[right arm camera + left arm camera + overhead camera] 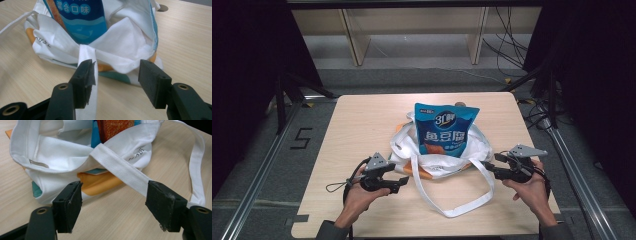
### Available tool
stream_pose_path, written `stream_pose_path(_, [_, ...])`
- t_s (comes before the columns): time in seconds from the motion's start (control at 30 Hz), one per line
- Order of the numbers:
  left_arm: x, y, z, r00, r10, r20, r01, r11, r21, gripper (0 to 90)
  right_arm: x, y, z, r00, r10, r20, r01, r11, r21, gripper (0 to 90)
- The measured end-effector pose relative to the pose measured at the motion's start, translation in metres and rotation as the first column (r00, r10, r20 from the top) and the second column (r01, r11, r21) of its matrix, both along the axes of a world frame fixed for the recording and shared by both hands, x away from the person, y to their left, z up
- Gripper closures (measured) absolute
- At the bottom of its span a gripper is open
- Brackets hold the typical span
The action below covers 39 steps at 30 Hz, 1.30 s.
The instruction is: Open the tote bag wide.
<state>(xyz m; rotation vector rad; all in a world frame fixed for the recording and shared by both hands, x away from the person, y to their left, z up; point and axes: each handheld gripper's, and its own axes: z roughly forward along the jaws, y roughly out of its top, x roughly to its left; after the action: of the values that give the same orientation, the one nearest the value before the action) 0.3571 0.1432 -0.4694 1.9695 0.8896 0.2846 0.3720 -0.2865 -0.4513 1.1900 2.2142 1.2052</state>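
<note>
A white tote bag (438, 163) with orange and teal print lies mid-table, its mouth toward me. A blue snack bag (445, 129) sticks out of it. The bag's long white strap (453, 210) loops toward the front edge. My left gripper (402, 181) sits at the bag's left front corner, open. In the left gripper view, the strap (125, 171) runs across the table between the jaws of the left gripper (113, 203). My right gripper (489, 168) is at the bag's right side, open (116, 80). Another strap (86, 53) passes by its left pad, in front of the snack bag (80, 20).
The light wooden table (357, 125) has bare room to the left and right of the bag. Beyond its far edge stand wooden shelf legs (354, 40) and floor cables (507, 45). Metal rails (267, 165) run along both sides.
</note>
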Motion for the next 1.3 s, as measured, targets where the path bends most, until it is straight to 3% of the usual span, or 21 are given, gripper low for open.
stream_pose_path(0.17, [-0.006,0.002,-0.006,0.9997,0.017,-0.016,-0.017,0.9998,-0.004,27.1,-0.003,-0.004,0.000,0.9997,0.014,0.021,-0.014,1.000,-0.012,45.9])
stream_pose_path(0.23, [-0.008,0.004,-0.012,0.9999,0.007,-0.008,-0.007,0.9998,0.020,26.5,-0.008,-0.006,-0.002,0.9997,0.017,0.015,-0.017,1.000,-0.011,45.7])
stream_pose_path(0.3, [-0.009,0.004,-0.014,0.9999,0.009,-0.015,-0.009,0.9999,0.009,26.1,-0.012,-0.006,-0.001,1.0000,-0.005,-0.006,0.005,1.000,-0.011,45.7])
stream_pose_path(0.37, [-0.013,0.007,-0.016,0.9997,0.003,-0.023,-0.002,0.9990,0.046,25.0,-0.016,-0.008,-0.002,0.9999,-0.008,0.013,0.008,1.000,0.001,45.5])
stream_pose_path(0.47, [-0.016,0.008,-0.016,0.9995,0.006,-0.030,-0.005,0.9990,0.043,24.7,-0.019,-0.011,-0.003,0.9998,0.002,0.018,-0.002,1.000,-0.005,45.3])
stream_pose_path(0.5, [-0.018,0.006,-0.018,0.9993,0.030,-0.022,-0.030,0.9996,0.005,24.7,-0.022,-0.010,-0.004,0.9999,-0.017,0.000,0.017,1.000,0.001,45.2])
stream_pose_path(0.63, [-0.023,0.012,-0.018,0.9999,0.002,-0.015,-0.002,0.9983,0.059,24.4,-0.027,-0.012,-0.009,0.9999,-0.016,0.001,0.016,1.000,0.000,44.9])
stream_pose_path(0.73, [-0.026,0.012,-0.021,0.9992,0.028,-0.028,-0.027,0.9990,0.035,24.3,-0.030,-0.012,-0.012,0.9999,-0.010,-0.007,0.010,1.000,-0.009,44.5])
stream_pose_path(0.77, [-0.027,0.012,-0.021,0.9993,0.034,-0.013,-0.034,0.9990,0.030,24.3,-0.032,-0.011,-0.013,0.9997,-0.018,-0.018,0.017,1.000,-0.003,44.3])
stream_pose_path(0.8, [-0.028,0.013,-0.021,0.9993,0.036,-0.009,-0.035,0.9979,0.055,24.2,-0.033,-0.013,-0.013,0.9998,-0.008,-0.021,0.007,1.000,-0.016,44.1])
stream_pose_path(0.83, [-0.029,0.013,-0.022,0.9989,0.046,-0.014,-0.045,0.9977,0.050,24.1,-0.032,-0.014,-0.015,1.0000,-0.001,-0.009,0.001,1.000,-0.011,43.9])
stream_pose_path(0.87, [-0.030,0.013,-0.022,0.9986,0.048,-0.021,-0.047,0.9979,0.044,24.0,-0.035,-0.013,-0.015,0.9994,-0.012,-0.031,0.012,1.000,-0.005,43.8])
stream_pose_path(0.9, [-0.030,0.015,-0.022,0.9993,0.032,-0.022,-0.030,0.9980,0.056,23.9,-0.035,-0.013,-0.016,0.9998,-0.005,-0.019,0.005,1.000,-0.001,43.8])
stream_pose_path(0.93, [-0.031,0.013,-0.023,0.9987,0.048,-0.019,-0.047,0.9981,0.039,23.8,-0.035,-0.015,-0.017,0.9999,0.002,-0.014,-0.003,1.000,-0.016,43.7])
stream_pose_path(0.97, [-0.033,0.014,-0.023,0.9993,0.029,-0.023,-0.027,0.9972,0.069,23.6,-0.039,-0.013,-0.017,0.9994,-0.016,-0.030,0.016,1.000,-0.004,43.5])
stream_pose_path(1.03, [-0.034,0.014,-0.023,0.9996,0.027,-0.009,-0.026,0.9981,0.056,23.5,-0.039,-0.015,-0.018,0.9997,-0.007,-0.021,0.007,1.000,-0.014,43.4])
stream_pose_path(1.07, [-0.035,0.015,-0.022,0.9995,0.020,-0.026,-0.018,0.9972,0.073,23.2,-0.043,-0.015,-0.018,0.9994,-0.014,-0.031,0.014,1.000,-0.006,43.2])
stream_pose_path(1.13, [-0.039,0.013,-0.023,0.9991,0.036,-0.020,-0.035,0.9982,0.047,22.3,-0.047,-0.016,-0.019,0.9992,-0.019,-0.035,0.019,1.000,0.002,42.9])
stream_pose_path(1.2, [-0.040,0.015,-0.023,0.9998,0.016,-0.009,-0.015,0.9969,0.077,21.2,-0.049,-0.019,-0.020,0.9997,-0.014,-0.017,0.014,1.000,-0.002,42.6])
stream_pose_path(1.23, [-0.041,0.014,-0.024,0.9992,0.039,-0.012,-0.038,0.9980,0.051,19.5,-0.051,-0.021,-0.021,0.9998,-0.007,-0.017,0.006,1.000,-0.008,42.4])
stream_pose_path(1.3, [-0.043,0.015,-0.023,0.9992,0.030,-0.026,-0.028,0.9983,0.050,18.0,-0.058,-0.021,-0.022,0.9988,-0.017,-0.046,0.017,1.000,0.002,41.9])
